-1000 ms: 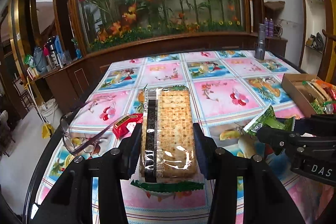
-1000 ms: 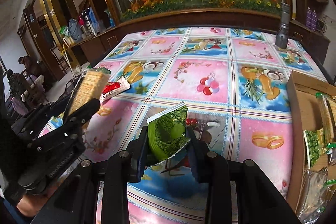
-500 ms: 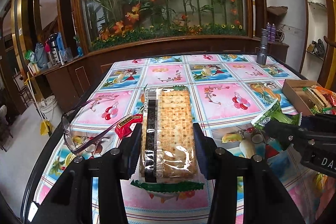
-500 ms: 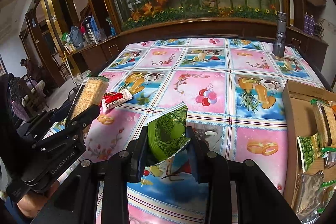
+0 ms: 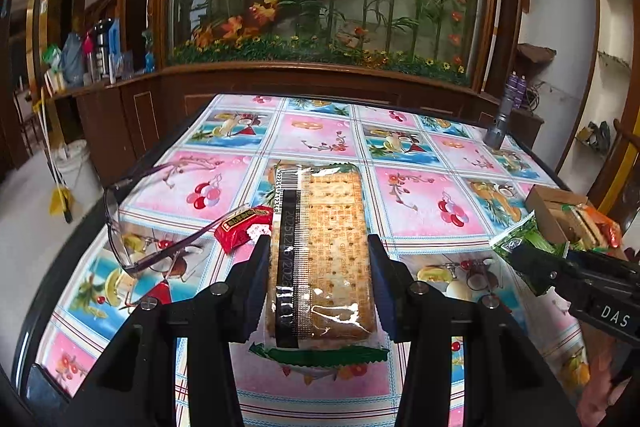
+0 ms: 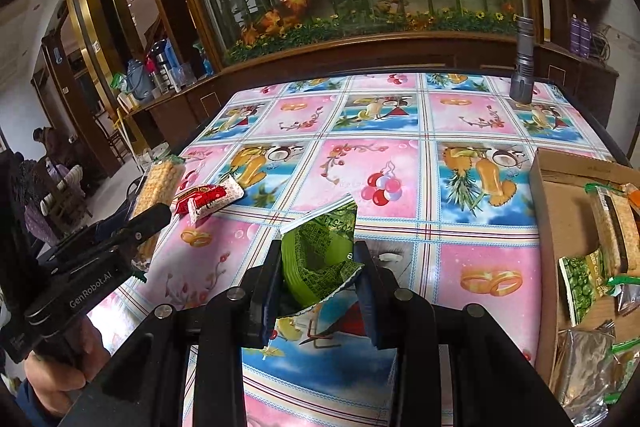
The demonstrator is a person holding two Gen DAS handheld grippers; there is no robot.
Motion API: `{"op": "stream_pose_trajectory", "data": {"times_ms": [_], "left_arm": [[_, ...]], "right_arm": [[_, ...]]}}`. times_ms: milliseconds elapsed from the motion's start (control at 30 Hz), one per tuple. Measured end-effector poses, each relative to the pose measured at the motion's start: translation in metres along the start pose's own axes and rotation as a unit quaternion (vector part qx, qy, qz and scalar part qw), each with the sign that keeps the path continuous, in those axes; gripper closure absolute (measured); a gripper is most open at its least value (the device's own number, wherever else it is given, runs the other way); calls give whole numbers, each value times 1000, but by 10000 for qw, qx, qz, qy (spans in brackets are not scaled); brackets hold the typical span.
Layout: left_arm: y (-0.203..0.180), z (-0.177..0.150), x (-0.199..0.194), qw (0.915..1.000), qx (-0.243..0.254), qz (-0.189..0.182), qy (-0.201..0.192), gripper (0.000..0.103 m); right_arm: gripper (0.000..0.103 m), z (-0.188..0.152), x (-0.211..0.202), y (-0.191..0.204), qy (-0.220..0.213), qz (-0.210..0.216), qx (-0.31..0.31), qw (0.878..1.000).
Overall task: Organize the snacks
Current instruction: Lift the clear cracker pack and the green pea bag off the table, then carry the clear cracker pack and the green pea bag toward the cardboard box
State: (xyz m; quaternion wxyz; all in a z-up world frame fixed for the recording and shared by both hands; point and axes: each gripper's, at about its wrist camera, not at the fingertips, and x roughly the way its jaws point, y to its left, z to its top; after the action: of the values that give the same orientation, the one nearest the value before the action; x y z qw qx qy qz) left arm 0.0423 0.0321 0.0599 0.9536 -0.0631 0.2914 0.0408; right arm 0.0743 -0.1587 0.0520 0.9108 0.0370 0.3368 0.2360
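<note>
The left gripper has its jaws closed on a cracker pack, held above the bench; the right gripper pinches a crumpled green packet. The packet's slick foil could slip out, and the crackers might crack under tight pressure. At the bench's right edge, the cardboard box already holds another cracker pack, a green pea bag and silvery packets. A red snack lies loose on the bench.

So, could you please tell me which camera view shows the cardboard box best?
The right wrist view: the cardboard box shows its open inside, with snack packets in it. The left wrist view catches only a small corner of the box at the right edge.
</note>
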Motion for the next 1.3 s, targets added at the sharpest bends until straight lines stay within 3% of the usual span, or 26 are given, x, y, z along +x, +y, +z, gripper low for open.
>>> {"op": "stream_pose_trajectory", "data": {"times_ms": [867,1167,1300], "left_arm": [[-22,-5,-5,9989,431,-145,-126,58],[-61,-8,-9,9969,467,-635,-24,58],[-104,-8,-16,9921,506,-1149,-15,58]], "right_arm": [[66,16,-19,-37,-246,-70,586,9980],[66,27,-42,-74,-454,-267,1110,9924],[66,33,-67,-109,-757,-431,1535,9843]]}}
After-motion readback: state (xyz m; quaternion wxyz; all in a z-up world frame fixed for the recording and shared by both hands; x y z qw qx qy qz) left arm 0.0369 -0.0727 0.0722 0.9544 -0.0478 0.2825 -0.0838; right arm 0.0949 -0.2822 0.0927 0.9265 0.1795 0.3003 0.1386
